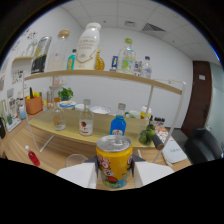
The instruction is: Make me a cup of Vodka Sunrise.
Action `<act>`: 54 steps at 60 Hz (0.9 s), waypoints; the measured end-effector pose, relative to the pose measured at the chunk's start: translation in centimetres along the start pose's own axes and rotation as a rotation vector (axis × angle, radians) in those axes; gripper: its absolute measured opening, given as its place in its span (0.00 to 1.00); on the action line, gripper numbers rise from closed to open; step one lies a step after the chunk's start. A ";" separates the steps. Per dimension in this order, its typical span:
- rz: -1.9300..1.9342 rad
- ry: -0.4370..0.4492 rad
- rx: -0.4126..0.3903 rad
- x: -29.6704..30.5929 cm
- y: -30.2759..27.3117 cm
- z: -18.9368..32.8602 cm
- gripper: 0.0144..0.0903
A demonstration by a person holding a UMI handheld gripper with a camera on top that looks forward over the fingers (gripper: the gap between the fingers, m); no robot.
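Orange can (114, 161) sits low in the frame's centre, clamped by the tongs (115, 172).
Left to right behind it: a small red bottle (33, 157) on the counter (15, 150), a clear red-labelled bottle (86, 120), then a blue bottle (118, 123) on the lower shelf (102, 131).

Office room – ceiling tiles (107, 12), brown door (200, 95), bottle-stocked wooden shelf (100, 75)

one wide-angle camera rides on the gripper (114, 172), looking forward and slightly upward; the orange can (114, 161) sits very near at lower centre, two-tier shelf (102, 75) farther back across mid-frame.
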 end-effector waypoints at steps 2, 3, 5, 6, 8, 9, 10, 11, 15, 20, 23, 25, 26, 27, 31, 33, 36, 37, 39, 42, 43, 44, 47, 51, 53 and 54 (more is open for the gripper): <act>-0.073 0.003 0.002 -0.3 -0.2 0.1 0.48; -0.111 0.005 0.001 -0.4 -0.2 0.1 0.48; -0.188 0.012 0.001 -0.7 -0.5 0.1 0.48; -0.227 0.014 0.004 -0.8 -0.6 0.2 0.48; -0.309 0.022 0.007 -1.0 -0.8 0.2 0.48; -0.354 0.030 0.007 -1.0 -0.9 0.3 0.48; -0.399 0.038 0.006 -1.0 -1.0 0.3 0.48; -0.444 0.046 0.005 -1.0 -1.1 0.4 0.48; -0.609 0.070 0.002 -1.0 -1.4 0.5 0.48; -0.796 0.097 -0.005 -1.1 -2.0 0.6 0.48; -0.906 0.107 -0.009 -1.1 -2.2 0.7 0.48; -0.978 0.116 -0.015 -1.2 -2.5 0.7 0.48; -1.018 0.123 -0.018 -1.1 -2.6 0.8 0.48; -1.060 0.129 -0.023 -1.1 -2.6 0.8 0.48; -1.212 0.141 -0.032 -1.3 -2.7 0.9 0.48; -1.289 0.150 -0.038 -1.3 -2.7 1.0 0.48; -1.401 0.157 -0.043 -1.6 -2.8 1.1 0.48; -1.442 0.167 -0.034 -1.6 -2.8 1.4 0.48; -1.520 0.179 -0.045 -1.9 -2.6 1.2 0.48; -1.634 0.181 -0.043 -2.3 -2.5 1.4 0.48; -1.670 0.188 -0.046 -2.3 -2.5 1.4 0.48; -1.704 0.194 -0.050 -2.4 -2.4 1.5 0.48; -1.787 0.203 -0.049 -2.6 -2.5 1.8 0.48; -1.883 0.206 -0.067 -2.9 -2.0 1.8 0.48; -1.913 0.192 -0.070 -3.0 -1.7 1.8 0.48; -1.924 0.187 -0.069 -3.0 -1.7 2.1 0.48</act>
